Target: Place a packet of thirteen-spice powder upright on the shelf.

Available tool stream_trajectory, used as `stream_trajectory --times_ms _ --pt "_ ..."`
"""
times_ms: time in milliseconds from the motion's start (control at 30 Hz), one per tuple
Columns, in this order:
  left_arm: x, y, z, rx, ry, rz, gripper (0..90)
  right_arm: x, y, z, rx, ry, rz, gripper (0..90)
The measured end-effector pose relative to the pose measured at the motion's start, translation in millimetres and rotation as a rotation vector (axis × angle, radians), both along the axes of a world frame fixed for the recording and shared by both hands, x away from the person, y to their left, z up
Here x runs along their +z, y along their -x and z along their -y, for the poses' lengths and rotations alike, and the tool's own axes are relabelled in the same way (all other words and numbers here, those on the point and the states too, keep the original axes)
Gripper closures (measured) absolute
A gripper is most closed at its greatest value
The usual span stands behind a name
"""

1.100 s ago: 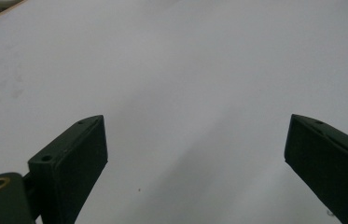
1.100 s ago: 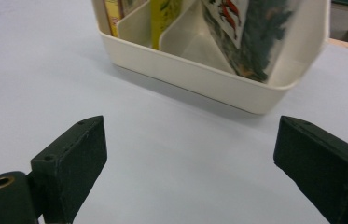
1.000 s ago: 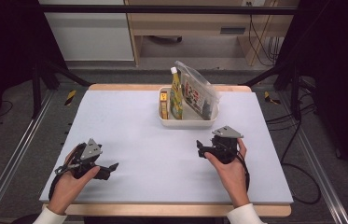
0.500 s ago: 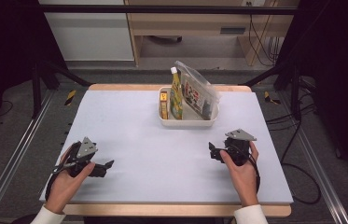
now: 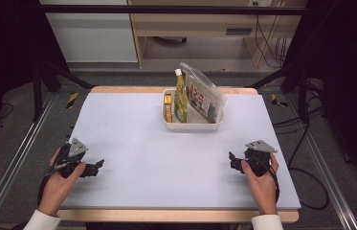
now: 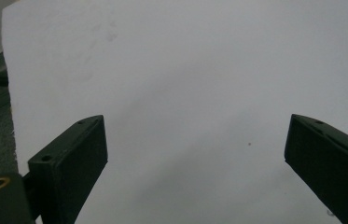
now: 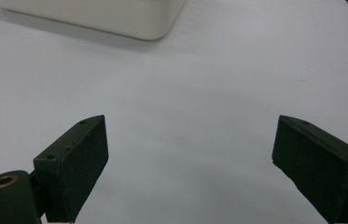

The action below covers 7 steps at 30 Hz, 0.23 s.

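A cream bin [image 5: 193, 125] stands at the back middle of the white table [image 5: 138, 139]. It holds a yellow-green bottle [image 5: 181, 96], a small yellow box [image 5: 168, 108] and a clear bag [image 5: 205, 96] leaning to the right. My left gripper [image 5: 98, 166] rests low at the table's front left, open, with bare table between its jaws [image 6: 195, 140]. My right gripper [image 5: 232, 160] sits at the front right, open too, jaws wide apart over bare table [image 7: 190, 140]. The bin's corner [image 7: 115, 18] shows at the top of the right gripper view.
The table's wooden front edge [image 5: 176, 215] runs just in front of both hands. Metal rails [image 5: 8, 163] flank the table on the floor. Cables [image 5: 310, 158] lie on the floor to the right. A cabinet [image 5: 94, 33] stands behind.
Both hands have drawn back toward the table's front. The right gripper moved right and nearer the front edge, away from the bin. The left shifted slightly left and lower.
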<state>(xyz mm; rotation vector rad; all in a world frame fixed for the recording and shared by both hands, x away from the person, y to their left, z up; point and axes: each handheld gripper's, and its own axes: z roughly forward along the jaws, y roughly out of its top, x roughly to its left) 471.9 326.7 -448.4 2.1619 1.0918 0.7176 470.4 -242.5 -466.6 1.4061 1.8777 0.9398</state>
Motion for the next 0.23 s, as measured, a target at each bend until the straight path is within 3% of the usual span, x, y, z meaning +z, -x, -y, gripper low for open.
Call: stream_trajectory --times_ms 233 --pt "-2.4 -2.4 -9.2 0.039 -0.002 -0.018 5.8 -4.1 0.2 8.5 -0.009 0.029 0.016 11.2"
